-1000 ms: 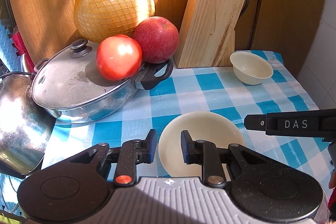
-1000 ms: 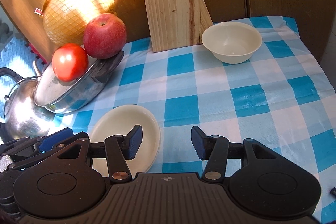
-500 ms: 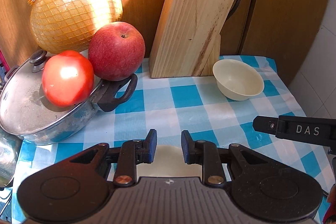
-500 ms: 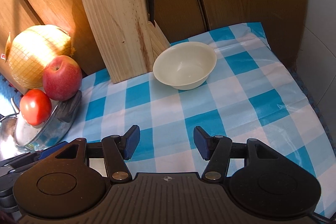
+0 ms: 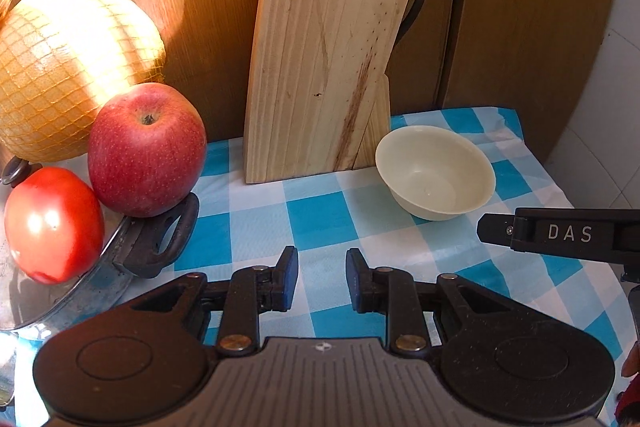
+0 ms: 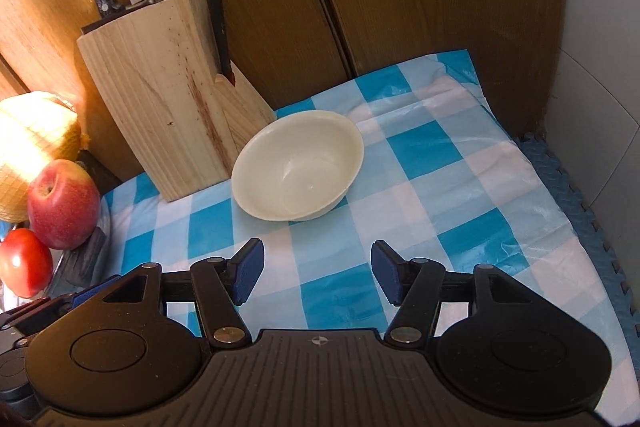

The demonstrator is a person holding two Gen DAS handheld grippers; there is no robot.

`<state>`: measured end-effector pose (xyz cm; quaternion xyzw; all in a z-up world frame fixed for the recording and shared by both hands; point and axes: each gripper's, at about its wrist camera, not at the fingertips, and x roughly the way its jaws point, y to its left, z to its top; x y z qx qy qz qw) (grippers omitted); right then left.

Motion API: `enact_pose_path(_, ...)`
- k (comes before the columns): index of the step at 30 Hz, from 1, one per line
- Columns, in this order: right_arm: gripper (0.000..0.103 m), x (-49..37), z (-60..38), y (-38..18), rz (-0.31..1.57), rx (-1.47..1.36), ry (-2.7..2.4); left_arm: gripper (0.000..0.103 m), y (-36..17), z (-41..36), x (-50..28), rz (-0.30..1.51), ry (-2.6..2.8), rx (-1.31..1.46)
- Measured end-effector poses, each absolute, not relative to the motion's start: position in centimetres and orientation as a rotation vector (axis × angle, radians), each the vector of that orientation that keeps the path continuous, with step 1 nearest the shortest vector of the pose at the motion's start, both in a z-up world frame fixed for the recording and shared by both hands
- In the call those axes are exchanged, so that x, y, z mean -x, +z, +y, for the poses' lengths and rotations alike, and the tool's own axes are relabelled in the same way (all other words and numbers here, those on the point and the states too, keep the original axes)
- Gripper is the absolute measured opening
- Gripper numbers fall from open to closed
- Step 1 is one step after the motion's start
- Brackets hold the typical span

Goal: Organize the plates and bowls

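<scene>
The small cream plastic-looking bowl [image 6: 298, 166] sat upright on the blue-and-white checked cloth [image 6: 448, 187], just beside the pale wooden knife block [image 6: 168, 91]. The right gripper [image 6: 317, 277] was empty, jaws opening, short of the bowl. The left gripper [image 5: 321, 281] was open just a crack, holding nothing.

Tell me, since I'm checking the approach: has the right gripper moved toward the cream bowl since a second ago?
Yes. The right gripper has closed in on the cream bowl beside the knife block, jaws opening, nothing between them.

Black hand-held gripper [image 5: 322, 281], blue pads, "DAS" mark.
</scene>
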<state>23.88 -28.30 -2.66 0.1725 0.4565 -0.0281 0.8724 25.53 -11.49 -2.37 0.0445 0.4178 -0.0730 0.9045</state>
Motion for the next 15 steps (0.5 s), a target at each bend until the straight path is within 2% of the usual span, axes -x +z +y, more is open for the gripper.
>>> enact_pose_path(15,0.068,-26.6,-30.9,-4.3,0.956,-0.397,-0.126,0.02,-3.0,-14.5,-29.0,0.861,-0.202,-0.046)
